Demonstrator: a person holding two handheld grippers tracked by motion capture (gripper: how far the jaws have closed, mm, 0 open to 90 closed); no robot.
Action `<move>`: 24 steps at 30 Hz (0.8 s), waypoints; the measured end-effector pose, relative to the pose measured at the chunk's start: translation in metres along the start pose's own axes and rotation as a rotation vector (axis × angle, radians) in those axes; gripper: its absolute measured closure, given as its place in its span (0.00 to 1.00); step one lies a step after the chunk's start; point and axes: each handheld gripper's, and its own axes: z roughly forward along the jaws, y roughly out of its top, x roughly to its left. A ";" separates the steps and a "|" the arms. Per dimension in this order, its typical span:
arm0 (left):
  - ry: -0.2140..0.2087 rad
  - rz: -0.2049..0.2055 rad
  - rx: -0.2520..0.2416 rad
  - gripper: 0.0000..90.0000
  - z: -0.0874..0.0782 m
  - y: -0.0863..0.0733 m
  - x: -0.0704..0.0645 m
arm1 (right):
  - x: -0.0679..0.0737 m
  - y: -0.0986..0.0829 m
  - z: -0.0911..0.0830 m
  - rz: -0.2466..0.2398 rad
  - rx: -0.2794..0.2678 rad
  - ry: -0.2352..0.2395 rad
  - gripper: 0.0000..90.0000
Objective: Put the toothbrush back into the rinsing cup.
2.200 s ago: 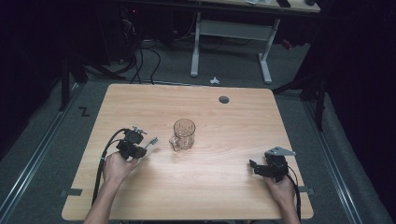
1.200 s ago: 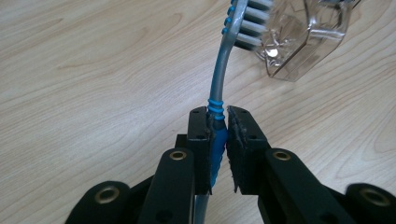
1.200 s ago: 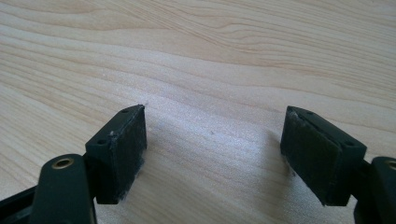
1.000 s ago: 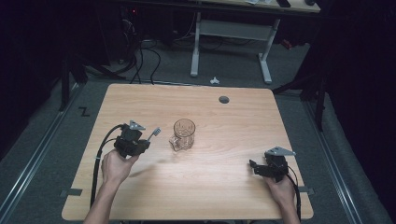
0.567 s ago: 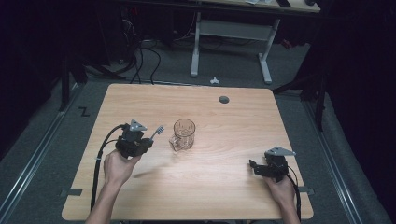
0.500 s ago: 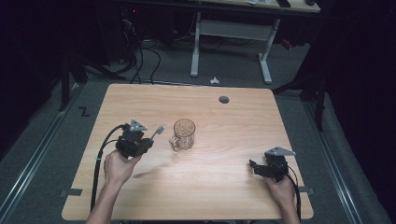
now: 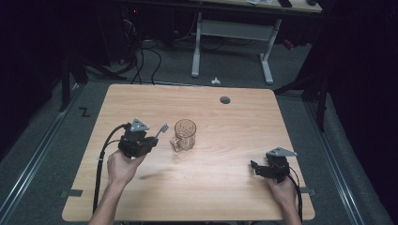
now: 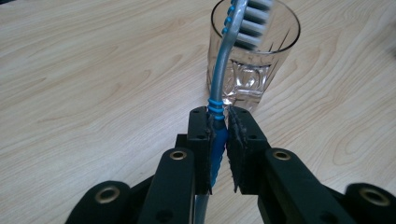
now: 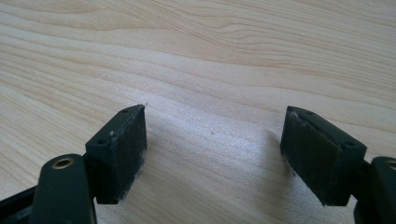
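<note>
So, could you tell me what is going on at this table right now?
A person holds a gripper in each hand at a wooden table. The left gripper is clamped on a blue-and-grey toothbrush, its bristle end raised toward the rim of a clear glass mug standing mid-table. The brush is not in the mug yet. The right gripper rests near the table's right front with its jaws wide apart, holding nothing.

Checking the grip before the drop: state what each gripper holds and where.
Left gripper: toothbrush, clamped on its blue handle. Right gripper: nothing, jaws open.
</note>
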 end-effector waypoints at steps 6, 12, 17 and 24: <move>-0.027 0.002 -0.024 0.89 0.000 0.006 -0.005 | 0.000 0.000 0.000 0.000 0.000 0.000 0.25; -0.068 -0.017 -0.060 0.89 0.000 0.011 -0.006 | 0.000 0.000 0.000 0.000 0.000 0.000 0.25; -0.071 -0.012 -0.086 0.89 -0.001 0.016 -0.009 | 0.000 0.000 0.000 0.000 0.000 0.000 0.25; -0.070 0.004 -0.086 0.89 0.002 0.024 -0.010 | 0.000 0.000 0.000 0.000 0.000 0.000 0.25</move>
